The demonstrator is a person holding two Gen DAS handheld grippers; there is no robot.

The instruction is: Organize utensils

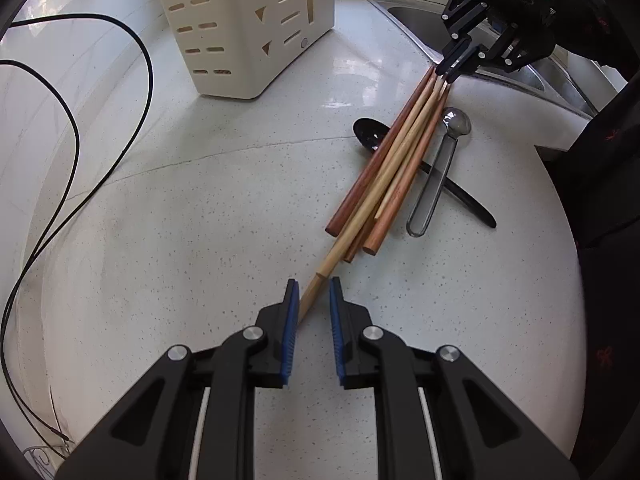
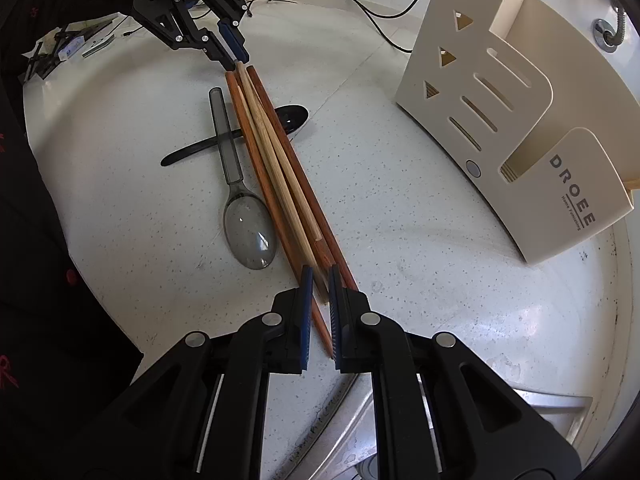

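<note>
Several wooden chopsticks (image 1: 400, 160) (image 2: 276, 160), reddish and pale, lie bundled on the white speckled counter. My right gripper (image 2: 320, 274) (image 1: 444, 74) is shut on their thin tips near the sink. At the thick ends my left gripper (image 1: 313, 286) (image 2: 237, 63) stands slightly open. The butt of one pale chopstick lies between its blue pads, against the left one and clear of the right. A grey translucent spoon (image 1: 436, 184) (image 2: 250, 232) lies beside the bundle, crossing a black spoon (image 1: 370, 134) (image 2: 294, 114) that runs under the chopsticks.
A cream slotted utensil holder (image 1: 248, 28) (image 2: 520, 120) stands on the counter beyond the bundle. A steel sink (image 1: 416, 16) (image 2: 340, 432) borders the counter at my right gripper. Black cables (image 1: 76, 148) trail along the counter's far side. A person's dark sleeve (image 1: 600, 160) edges the counter.
</note>
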